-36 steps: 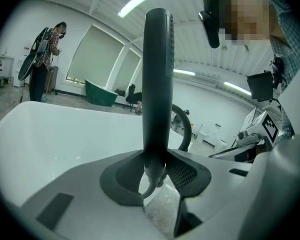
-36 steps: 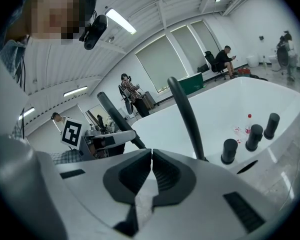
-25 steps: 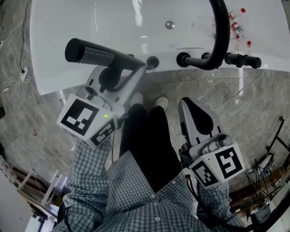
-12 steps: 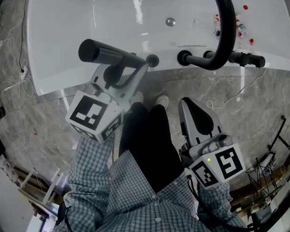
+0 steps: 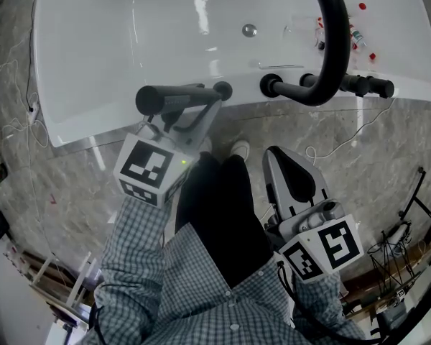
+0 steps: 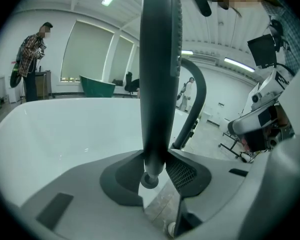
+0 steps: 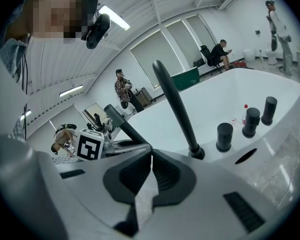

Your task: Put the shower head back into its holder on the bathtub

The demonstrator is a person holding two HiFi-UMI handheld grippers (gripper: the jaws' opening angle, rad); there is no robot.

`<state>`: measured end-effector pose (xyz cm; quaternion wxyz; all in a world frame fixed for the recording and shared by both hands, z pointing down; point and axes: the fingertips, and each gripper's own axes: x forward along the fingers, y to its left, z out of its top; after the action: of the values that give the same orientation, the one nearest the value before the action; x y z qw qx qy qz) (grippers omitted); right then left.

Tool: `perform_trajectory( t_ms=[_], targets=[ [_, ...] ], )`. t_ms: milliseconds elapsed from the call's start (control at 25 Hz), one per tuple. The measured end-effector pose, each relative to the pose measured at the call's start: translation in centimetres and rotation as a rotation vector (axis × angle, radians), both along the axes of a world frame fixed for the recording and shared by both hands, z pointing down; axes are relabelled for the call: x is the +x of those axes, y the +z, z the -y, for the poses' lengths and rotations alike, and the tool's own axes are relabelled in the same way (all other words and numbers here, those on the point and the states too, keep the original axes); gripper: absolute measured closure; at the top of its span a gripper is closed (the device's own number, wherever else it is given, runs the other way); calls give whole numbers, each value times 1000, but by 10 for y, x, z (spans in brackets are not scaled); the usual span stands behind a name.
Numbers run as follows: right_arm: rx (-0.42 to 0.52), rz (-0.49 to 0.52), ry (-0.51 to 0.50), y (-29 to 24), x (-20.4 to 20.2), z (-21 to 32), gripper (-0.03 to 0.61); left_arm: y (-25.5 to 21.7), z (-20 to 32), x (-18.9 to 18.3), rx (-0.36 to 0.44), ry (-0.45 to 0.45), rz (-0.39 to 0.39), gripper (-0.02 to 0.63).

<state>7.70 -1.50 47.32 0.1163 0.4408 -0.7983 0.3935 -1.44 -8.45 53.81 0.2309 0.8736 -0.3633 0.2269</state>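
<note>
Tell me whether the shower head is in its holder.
Out: the left gripper holds the shower head level at the bathtub rim, beside the holder.

Qty 1 ea.: bathtub (image 5: 93, 63), shower head (image 5: 174, 98), arched spout (image 5: 332, 42), drain (image 5: 249, 29). Qty 3: black knobs (image 7: 224, 136) on tub rim. Qty 2 grippers: left gripper (image 5: 190, 110), right gripper (image 5: 284, 157); small red-capped bottles (image 5: 355, 38) in tub, count n/a (too small).
</note>
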Motion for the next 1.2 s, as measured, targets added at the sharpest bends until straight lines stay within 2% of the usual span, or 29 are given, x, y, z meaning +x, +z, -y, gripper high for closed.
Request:
perform_trajectory(
  t_ms=[680,1200],
  targets=[
    [-30,4,22,16,6,-1,560,44,-1,21,19,145,144,474],
    [-44,9,44,23,15,-5,560,69,1,29,9,182,201,474]
  ],
)
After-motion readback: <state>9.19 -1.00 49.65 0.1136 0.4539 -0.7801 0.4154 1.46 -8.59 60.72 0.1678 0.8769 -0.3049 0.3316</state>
